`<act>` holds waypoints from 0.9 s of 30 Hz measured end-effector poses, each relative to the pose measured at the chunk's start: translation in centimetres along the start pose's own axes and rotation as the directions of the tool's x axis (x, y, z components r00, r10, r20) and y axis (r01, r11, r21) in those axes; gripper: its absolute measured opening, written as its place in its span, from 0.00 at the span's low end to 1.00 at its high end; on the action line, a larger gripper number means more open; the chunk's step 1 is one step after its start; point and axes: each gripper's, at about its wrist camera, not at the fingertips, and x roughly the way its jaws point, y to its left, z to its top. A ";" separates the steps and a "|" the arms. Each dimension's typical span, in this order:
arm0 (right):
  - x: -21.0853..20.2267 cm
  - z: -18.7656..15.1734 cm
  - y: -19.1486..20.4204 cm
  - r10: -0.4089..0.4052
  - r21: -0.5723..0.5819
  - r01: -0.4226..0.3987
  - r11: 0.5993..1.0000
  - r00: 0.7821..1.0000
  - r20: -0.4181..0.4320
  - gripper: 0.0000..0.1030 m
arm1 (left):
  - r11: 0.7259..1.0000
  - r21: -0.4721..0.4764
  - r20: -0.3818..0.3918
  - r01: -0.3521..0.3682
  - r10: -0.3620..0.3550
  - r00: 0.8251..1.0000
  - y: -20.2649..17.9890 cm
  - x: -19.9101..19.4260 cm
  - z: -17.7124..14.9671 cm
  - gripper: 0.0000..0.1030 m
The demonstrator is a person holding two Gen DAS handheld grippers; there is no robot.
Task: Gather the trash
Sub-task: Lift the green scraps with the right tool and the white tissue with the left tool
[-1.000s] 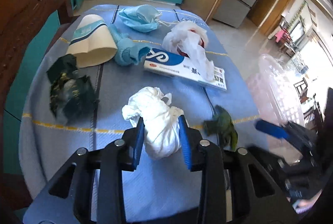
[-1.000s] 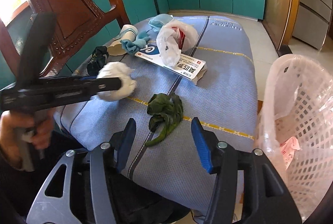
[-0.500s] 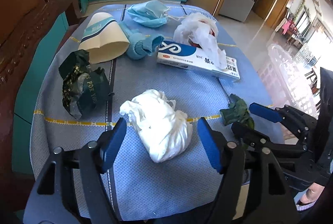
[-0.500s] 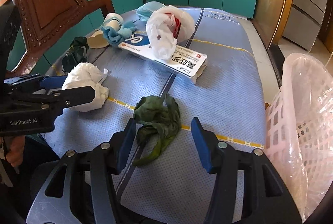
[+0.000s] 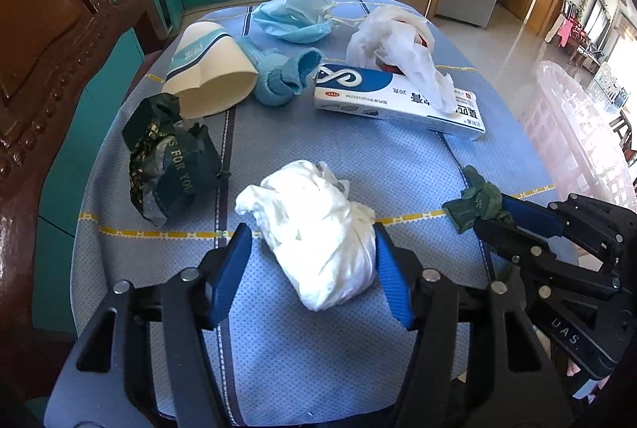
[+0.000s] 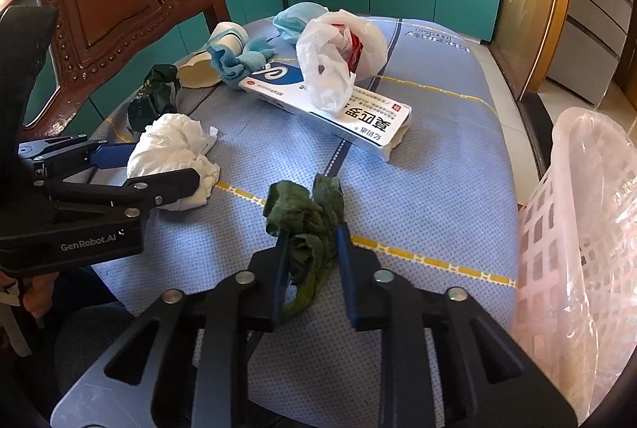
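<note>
Both feeds look bright to me, daylight pouring in from the right side and blowing out the windows (image 5: 621, 42) and the floor (image 5: 513, 42) with glare. Sharp focus up close, no motion blur. Heavy fisheye bending plus dark vignette corners.

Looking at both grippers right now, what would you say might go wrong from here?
1. The right gripper, whose jaws have just been closing, pinches only part of the limp green wad; it may slip out before reaching the pink basket.
2. The left gripper touches the white tissue ball on one side only, so closing may nudge it sideways.
</note>
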 end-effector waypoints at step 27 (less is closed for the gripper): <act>-5.2 0.2 -1.3 -0.033 0.036 0.030 0.999 0.994 0.100 0.18 | 0.998 0.066 0.173 -0.024 0.013 0.985 -1.6 -3.1 -0.2 0.37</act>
